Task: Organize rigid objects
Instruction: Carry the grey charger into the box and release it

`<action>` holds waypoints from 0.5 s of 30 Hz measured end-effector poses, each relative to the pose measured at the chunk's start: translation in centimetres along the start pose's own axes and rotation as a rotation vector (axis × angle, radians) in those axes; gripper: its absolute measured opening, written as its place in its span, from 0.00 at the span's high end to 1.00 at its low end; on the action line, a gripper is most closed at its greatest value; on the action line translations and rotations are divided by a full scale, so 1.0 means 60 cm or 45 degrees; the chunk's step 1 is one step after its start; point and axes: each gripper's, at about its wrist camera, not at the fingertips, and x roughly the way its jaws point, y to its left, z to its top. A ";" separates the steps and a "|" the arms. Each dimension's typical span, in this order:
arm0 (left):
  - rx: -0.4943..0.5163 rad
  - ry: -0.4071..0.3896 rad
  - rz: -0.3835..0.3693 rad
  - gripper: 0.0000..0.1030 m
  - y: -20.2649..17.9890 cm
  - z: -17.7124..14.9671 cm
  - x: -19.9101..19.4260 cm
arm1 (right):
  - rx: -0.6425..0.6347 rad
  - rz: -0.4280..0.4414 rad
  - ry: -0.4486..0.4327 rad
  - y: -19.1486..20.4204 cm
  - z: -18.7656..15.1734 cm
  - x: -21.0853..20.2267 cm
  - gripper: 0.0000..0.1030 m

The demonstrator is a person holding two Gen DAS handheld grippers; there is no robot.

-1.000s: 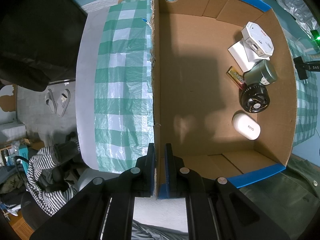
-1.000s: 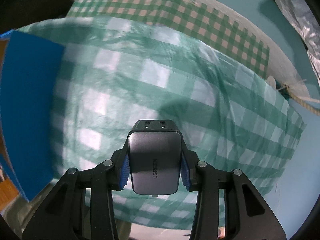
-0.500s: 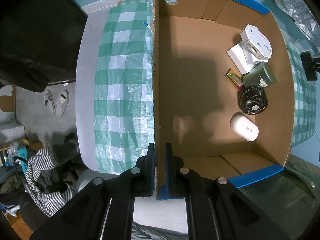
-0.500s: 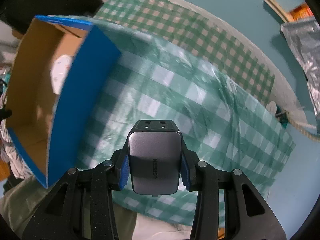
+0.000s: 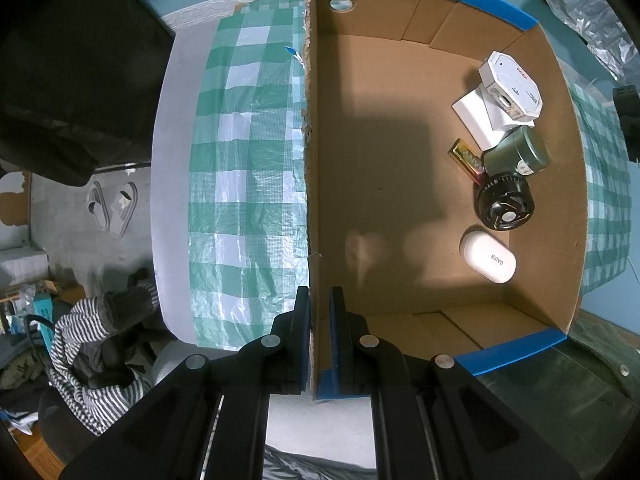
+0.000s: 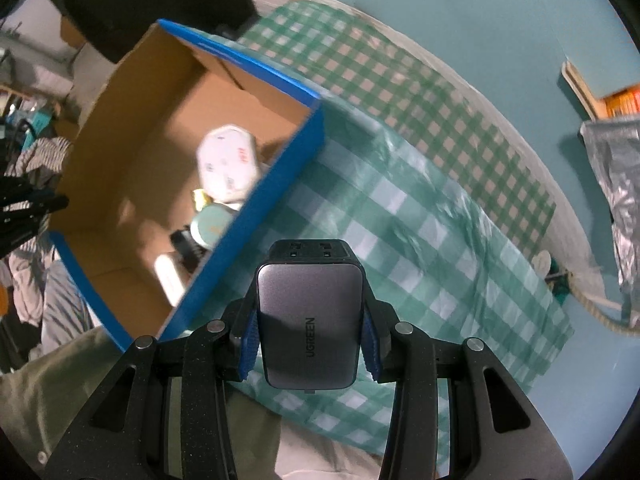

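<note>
- The left gripper point(image 5: 319, 320) is clenched on the near left wall of the cardboard box point(image 5: 384, 208), one blue-padded finger on each side of the raw corrugated edge.
- The box is open-topped and plain brown inside, with a glossy blue outer skin showing along its rims.
- Against the box's right wall lies a cluster of hard items: a white octagonal carton point(image 5: 510, 90) resting on a flat white box point(image 5: 476, 118), a dull green cylinder point(image 5: 516, 156), a ribbed black round gadget point(image 5: 505, 204) and a small gold-printed pack point(image 5: 466, 158) partly tucked under the cylinder.
- A smooth white oval case point(image 5: 488, 257) marked KINYO sits alone, just beside the black gadget.
- The right gripper point(image 6: 309, 312) grasps a grey UGREEN charger point(image 6: 309, 316) by its long sides; the block is matte, rounded at the corners, with a dark front face.
- The charger hangs in the air outside the box, near its blue right wall, over the tablecloth point(image 6: 420, 240).
- The tablecloth is thin, crinkled plastic in green and white checks.
</note>
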 end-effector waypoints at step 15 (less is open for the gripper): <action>0.000 -0.004 -0.002 0.93 0.000 0.000 0.000 | -0.182 0.028 -0.028 0.117 0.047 -0.009 0.60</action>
